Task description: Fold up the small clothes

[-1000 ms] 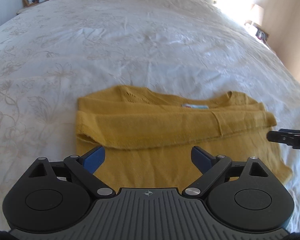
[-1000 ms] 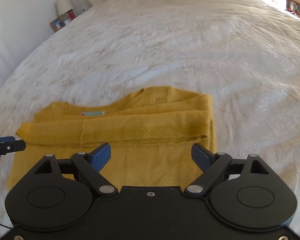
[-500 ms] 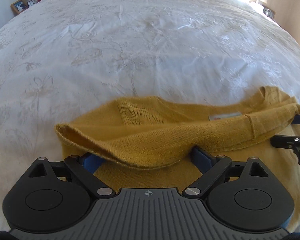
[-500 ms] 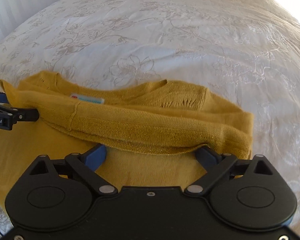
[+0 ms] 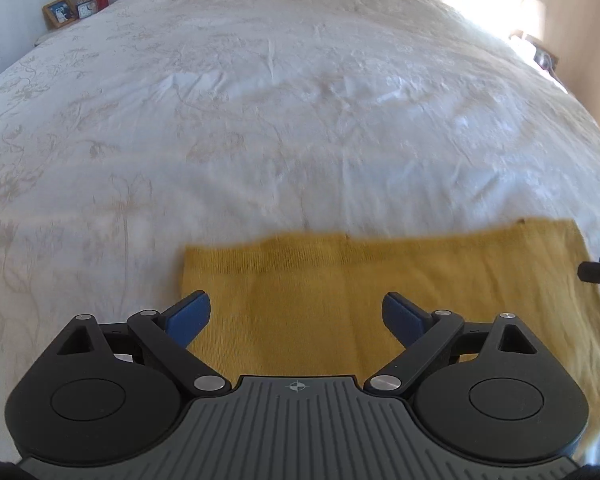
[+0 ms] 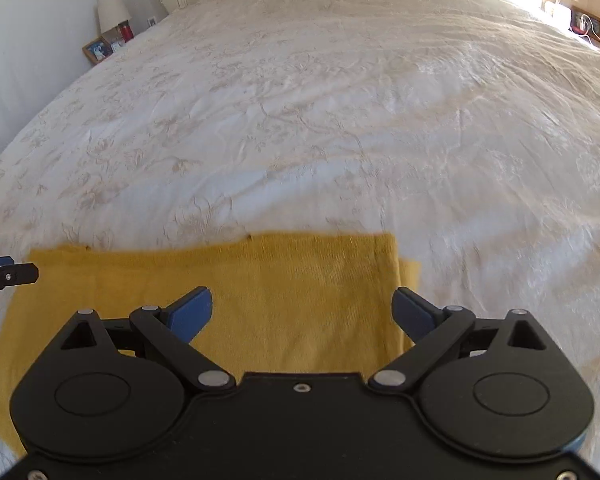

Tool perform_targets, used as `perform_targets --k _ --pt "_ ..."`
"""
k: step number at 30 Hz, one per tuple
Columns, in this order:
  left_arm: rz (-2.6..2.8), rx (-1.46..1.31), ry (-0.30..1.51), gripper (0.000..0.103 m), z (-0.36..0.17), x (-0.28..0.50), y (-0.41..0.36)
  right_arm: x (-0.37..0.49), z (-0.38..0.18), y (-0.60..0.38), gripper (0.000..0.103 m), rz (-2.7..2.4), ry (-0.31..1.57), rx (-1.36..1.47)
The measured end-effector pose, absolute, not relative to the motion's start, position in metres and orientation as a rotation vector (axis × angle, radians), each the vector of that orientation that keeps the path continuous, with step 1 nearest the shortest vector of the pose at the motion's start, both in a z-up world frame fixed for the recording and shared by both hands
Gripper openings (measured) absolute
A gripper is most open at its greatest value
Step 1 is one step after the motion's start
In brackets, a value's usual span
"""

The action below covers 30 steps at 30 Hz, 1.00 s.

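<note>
Both grippers, left (image 5: 296,312) and right (image 6: 302,310), are hovering with jaws released over the folded sweater (image 5: 380,280); a careless brush could be dragging that fold askew.

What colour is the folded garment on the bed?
Mustard yellow; the garment shows best in the right wrist view.

Near edge of the yellow garment (image 5: 340,280) hidden behind the left gripper's (image 5: 296,316) black body; its far edge smeared with blur. In the right wrist view, garment (image 6: 292,288) likewise covered along its near side by the right gripper (image 6: 302,312). Left gripper (image 6: 8,274) cut off by the frame edge left of the garment. Framed photo (image 5: 60,11) far beyond the garment, too small to read.
</note>
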State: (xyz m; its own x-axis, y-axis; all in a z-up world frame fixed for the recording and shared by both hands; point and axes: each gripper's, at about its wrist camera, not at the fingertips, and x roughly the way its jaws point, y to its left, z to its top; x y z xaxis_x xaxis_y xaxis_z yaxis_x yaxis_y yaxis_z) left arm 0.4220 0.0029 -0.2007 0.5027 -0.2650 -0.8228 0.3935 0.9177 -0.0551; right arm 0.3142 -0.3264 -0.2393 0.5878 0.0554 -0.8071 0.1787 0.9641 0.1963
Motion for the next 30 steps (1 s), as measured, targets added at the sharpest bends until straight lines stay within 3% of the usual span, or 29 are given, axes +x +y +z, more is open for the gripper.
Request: perform_targets --k 7,12,20,27,30 --pt "-0.462 0.328 1.08 0.095 -0.231 0.336 0.025 0.23 -0.27 -0.326 0.1 -0.105 1.105 0.244" --pt "-0.355 0.186 1.175 0.098 -0.234 0.327 0.062 0.208 -0.257 -0.333 0.1 -0.208 1.115 0.305" --pt "-0.356 0.155 1.072 0.098 -0.201 0.318 0.04 0.22 -0.221 -0.267 0.101 -0.096 0.969 0.178" --pt "-0.452 0.169 1.04 0.098 -0.195 0.303 -0.005 0.232 -0.262 -0.216 0.101 -0.021 1.125 -0.056" --pt "-0.47 0.177 1.033 0.098 -0.198 0.295 -0.019 0.215 -0.271 -0.224 0.102 -0.03 1.148 -0.018"
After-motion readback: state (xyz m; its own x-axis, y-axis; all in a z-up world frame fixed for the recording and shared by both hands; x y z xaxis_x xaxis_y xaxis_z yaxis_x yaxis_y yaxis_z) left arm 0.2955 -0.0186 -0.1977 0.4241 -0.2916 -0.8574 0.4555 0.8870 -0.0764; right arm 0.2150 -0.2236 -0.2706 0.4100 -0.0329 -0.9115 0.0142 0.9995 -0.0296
